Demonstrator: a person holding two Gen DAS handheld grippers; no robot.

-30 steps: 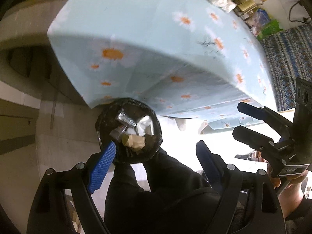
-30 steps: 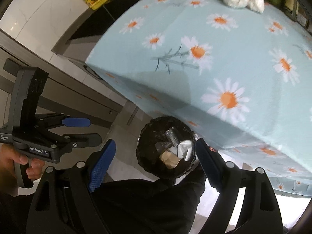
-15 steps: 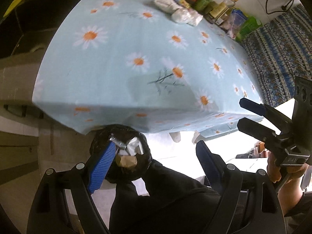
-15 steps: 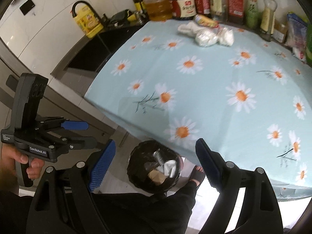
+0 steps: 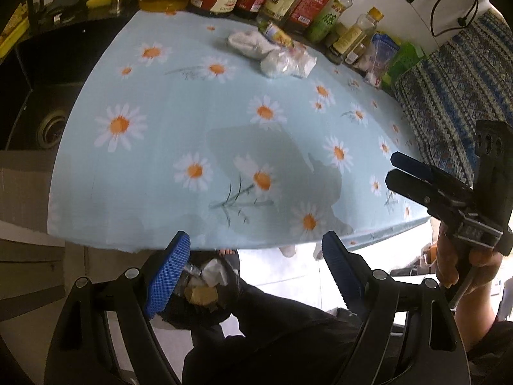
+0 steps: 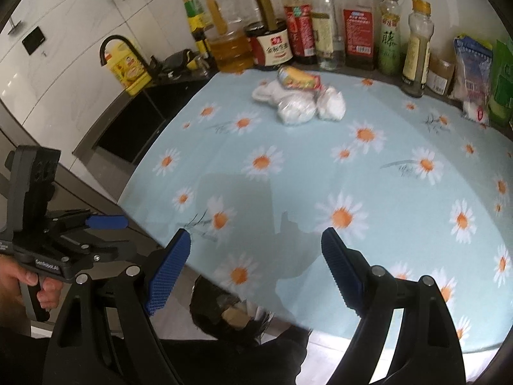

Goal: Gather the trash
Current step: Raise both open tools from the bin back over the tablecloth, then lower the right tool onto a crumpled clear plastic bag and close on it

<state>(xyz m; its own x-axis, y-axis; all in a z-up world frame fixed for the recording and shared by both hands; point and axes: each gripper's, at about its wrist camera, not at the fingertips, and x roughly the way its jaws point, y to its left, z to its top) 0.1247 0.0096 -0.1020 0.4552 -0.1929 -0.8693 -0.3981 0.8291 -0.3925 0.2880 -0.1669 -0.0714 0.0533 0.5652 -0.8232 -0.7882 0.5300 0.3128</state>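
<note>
A black sink with a round metal drain sits at far left beside a bench draped in a smooth pale-blue cloth printed with white-and-orange daisies. Below the bench's near edge, a bin lined with a glossy black bag holds crumpled foil, white paper and a tan scrap. The left gripper hangs over that edge, its fingers faced with blue waffle-textured pads, spread wide and grasping nothing; the left pad overlaps the bin's rim in the left wrist view, though contact cannot be told. Toward the bench's back, well apart from both grippers, lies the remaining trash: a crumpled white paper wad, a squashed yellow-and-red can lying on its side, and two balled clear plastic bags with white contents, all touching in one cluster. Behind them a row of glass and plastic condiment bottles lines the white tiled wall. The right gripper, held in a bare hand, hangs above the cloth's near part with its ribbed blue fingers equally wide and empty. A blue patterned woven cloth covers the surface at far right.
</note>
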